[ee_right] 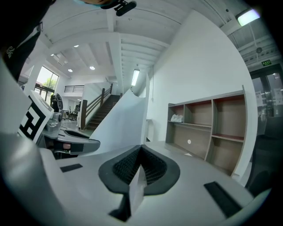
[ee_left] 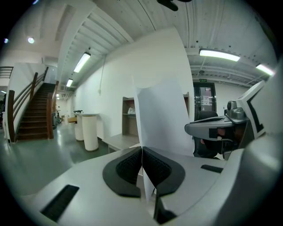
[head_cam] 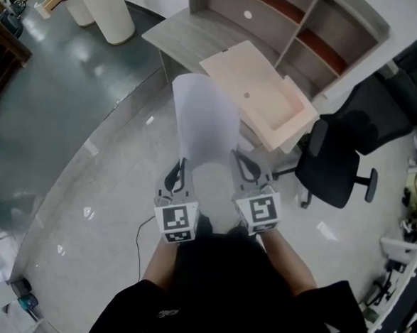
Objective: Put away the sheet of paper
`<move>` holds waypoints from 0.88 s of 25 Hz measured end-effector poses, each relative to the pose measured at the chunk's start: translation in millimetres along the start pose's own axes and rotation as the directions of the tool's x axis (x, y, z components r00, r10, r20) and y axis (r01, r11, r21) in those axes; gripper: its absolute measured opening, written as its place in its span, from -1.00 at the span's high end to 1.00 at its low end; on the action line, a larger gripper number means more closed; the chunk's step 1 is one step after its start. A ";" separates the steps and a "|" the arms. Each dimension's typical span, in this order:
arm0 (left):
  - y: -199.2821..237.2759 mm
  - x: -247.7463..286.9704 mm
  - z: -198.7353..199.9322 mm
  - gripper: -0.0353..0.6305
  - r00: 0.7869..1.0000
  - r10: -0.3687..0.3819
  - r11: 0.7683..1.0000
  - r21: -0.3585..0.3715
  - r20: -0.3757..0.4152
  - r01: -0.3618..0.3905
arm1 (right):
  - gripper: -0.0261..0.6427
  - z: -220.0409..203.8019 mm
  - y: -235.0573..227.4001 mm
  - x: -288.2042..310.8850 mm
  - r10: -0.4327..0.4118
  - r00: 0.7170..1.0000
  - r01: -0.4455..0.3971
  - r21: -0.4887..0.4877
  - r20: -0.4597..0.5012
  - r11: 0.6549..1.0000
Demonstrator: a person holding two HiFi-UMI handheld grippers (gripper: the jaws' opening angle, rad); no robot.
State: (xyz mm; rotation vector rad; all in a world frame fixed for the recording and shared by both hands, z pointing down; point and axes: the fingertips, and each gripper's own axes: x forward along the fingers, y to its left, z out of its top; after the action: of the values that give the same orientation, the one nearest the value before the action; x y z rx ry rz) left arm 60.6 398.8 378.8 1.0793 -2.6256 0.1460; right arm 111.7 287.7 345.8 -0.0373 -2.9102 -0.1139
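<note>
On the glossy grey floor at the far left, two smooth white cylinders are being shown standing close together. Nearer the middle, the left gripper is being held with its jaws pressed together on the left edge of the sheet of paper. In the left gripper view its ribbed black pads are being squeezed against the thin sheet from both sides. A cube bearing a black-and-white square marker, a block pattern rather than lettering, is being carried at the back of this gripper. The sheet, plain, white and slightly see-through, is being held up between the two grippers, curving away from the person above the floor. Its right edge is being pinched in the same way by the right gripper, whose jaws are closed on the paper, with a second marker cube behind. Further right, a pale beige shallow box is being shown lying askew just in front of a grey wood-grain shelf unit with reddish-brown boards. At the far right a black swivel chair is standing on the floor. In the left gripper view a green sign is being shown over a door, its writing too small to be read.
</note>
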 end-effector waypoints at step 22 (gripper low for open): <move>58.4 14.9 -24.3 0.76 0.995 -0.079 0.997 0.015 -0.052 0.080 | 0.87 -15.7 39.6 43.0 -0.039 0.998 0.040 0.014 -0.053 0.999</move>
State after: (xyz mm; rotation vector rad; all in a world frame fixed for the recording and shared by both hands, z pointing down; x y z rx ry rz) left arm 15.3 435.4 407.6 1.1685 -2.5358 0.1773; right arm 74.7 326.5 373.7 0.0248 -2.8600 -0.0985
